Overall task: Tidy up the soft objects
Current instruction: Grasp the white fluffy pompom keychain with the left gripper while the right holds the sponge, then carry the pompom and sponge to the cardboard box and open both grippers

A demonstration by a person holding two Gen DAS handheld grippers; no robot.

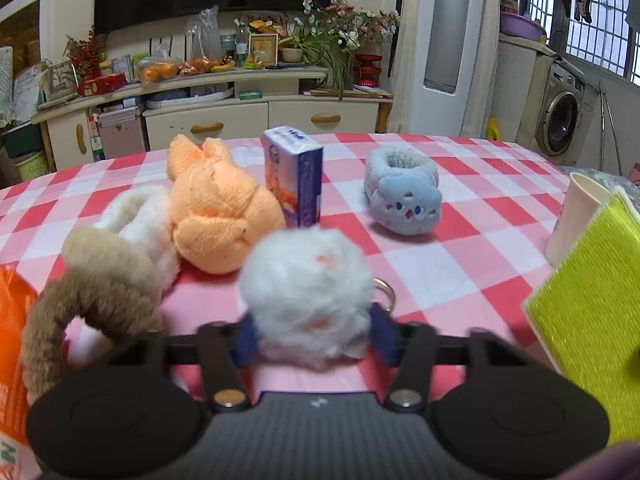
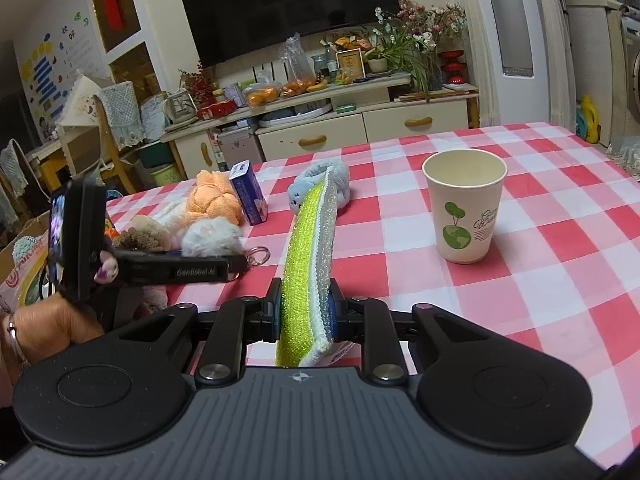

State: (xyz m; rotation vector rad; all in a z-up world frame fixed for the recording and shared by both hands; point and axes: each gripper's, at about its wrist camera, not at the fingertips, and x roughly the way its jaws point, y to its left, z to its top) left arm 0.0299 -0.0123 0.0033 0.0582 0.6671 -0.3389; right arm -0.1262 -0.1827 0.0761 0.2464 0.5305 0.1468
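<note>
My left gripper is shut on a white fluffy ball with a key ring, its blue pads pressing both sides just above the checked tablecloth. Beyond it lie a brown-and-white fuzzy piece, an orange knitted toy and a pale blue plush slipper. My right gripper is shut on a yellow-green sponge cloth, held on edge above the table; the sponge cloth also shows at the right of the left wrist view. The left gripper sits left of it.
A blue tissue pack stands upright between the orange toy and the slipper. A paper cup stands on the right part of the table. An orange package is at the left edge. A cluttered sideboard is beyond the table.
</note>
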